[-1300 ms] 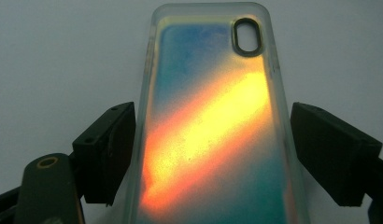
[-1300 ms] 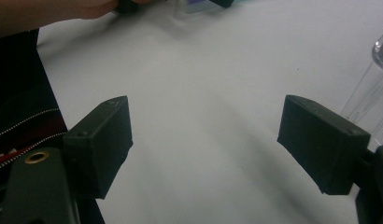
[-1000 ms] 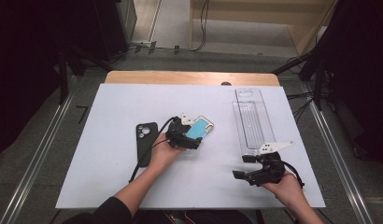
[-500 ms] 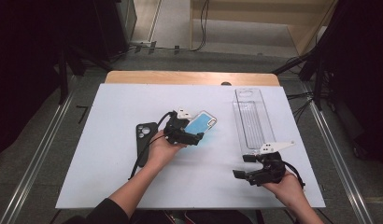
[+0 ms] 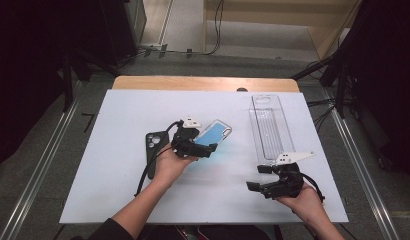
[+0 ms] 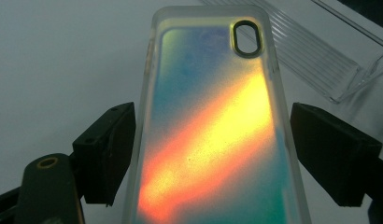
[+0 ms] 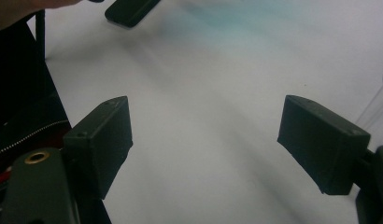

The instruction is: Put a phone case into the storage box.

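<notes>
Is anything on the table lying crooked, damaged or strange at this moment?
Nothing is spilled or broken. The iridescent clear phone case sits slanted between the left tongs, whose pads show gaps beside its edges. The black phone and the clear plastic tray lie flat. The right tongs are open and hold nothing.

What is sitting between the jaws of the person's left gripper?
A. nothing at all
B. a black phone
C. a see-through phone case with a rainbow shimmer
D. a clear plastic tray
C: in the left gripper view the iridescent phone case runs up between the two black jaws, while the black phone and clear tray lie apart on the table.
</notes>
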Tool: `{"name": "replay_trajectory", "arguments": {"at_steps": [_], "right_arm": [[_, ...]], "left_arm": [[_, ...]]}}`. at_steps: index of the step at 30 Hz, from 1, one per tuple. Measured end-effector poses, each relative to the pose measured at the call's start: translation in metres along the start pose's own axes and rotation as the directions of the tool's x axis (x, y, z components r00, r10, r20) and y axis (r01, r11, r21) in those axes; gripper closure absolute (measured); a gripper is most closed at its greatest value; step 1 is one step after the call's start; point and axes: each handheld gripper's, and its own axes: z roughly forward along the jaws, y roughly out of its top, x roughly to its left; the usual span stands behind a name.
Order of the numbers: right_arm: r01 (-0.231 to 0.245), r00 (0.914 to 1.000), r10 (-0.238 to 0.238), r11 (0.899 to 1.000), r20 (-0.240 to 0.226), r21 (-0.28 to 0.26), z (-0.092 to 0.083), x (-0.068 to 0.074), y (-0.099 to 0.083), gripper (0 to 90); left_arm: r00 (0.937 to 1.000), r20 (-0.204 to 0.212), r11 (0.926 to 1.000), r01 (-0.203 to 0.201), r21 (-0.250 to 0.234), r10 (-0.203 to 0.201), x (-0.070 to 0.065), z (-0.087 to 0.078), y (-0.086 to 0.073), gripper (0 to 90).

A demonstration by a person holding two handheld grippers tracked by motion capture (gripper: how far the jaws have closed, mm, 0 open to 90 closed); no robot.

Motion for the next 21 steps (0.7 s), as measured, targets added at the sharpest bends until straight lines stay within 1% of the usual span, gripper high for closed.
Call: {"name": "replay_trajectory", "arguments": {"at_steps": [3, 4, 6, 9, 11, 15, 18, 21], "right_arm": [[0.004, 1.0000, -0.004, 1.000, -0.002, -0.003, 0.002, 0.004, 0.002, 15.8], [0.006, 1.0000, -0.006, 1.000, -0.004, -0.001, 0.003, 0.005, 0.003, 15.8], [0.004, 1.0000, -0.004, 1.000, -0.006, -0.004, 0.003, 0.007, 0.004, 15.8], [-0.009, 0.9999, 0.009, 1.000, -0.007, -0.011, 0.004, 0.010, 0.008, 15.8], [-0.011, 0.9999, 0.011, 1.000, -0.008, -0.017, 0.004, 0.012, 0.009, 15.8], [-0.014, 0.9999, 0.014, 1.000, -0.001, -0.007, 0.006, 0.015, 0.013, 15.8], [-0.021, 0.9998, 0.021, 1.000, 0.001, -0.010, 0.007, 0.018, 0.016, 15.8], [-0.040, 0.9992, 0.040, 0.999, 0.001, -0.016, 0.007, 0.021, 0.020, 15.9]], "left_arm": [[0.9997, 0.006, 0.9997, 0.023, -0.012, -0.023, -0.001, -0.003, -0.004, 17.4], [0.9995, 0.002, 0.9994, 0.031, -0.015, -0.031, -0.002, -0.004, -0.005, 17.4], [0.9994, -0.004, 0.9992, 0.035, -0.018, -0.035, -0.004, -0.005, -0.008, 17.4], [0.9981, -0.003, 0.9977, 0.061, -0.030, -0.061, -0.008, -0.006, -0.014, 17.4], [0.9980, -0.011, 0.9975, 0.062, -0.036, -0.062, -0.011, -0.007, -0.017, 17.4], [0.9964, -0.022, 0.9952, 0.081, -0.055, -0.082, -0.015, -0.009, -0.022, 17.4], [0.9939, -0.021, 0.9916, 0.106, -0.073, -0.108, -0.017, -0.011, -0.027, 17.4], [0.9917, -0.028, 0.9884, 0.122, -0.090, -0.125, -0.020, -0.012, -0.031, 17.4]]}}
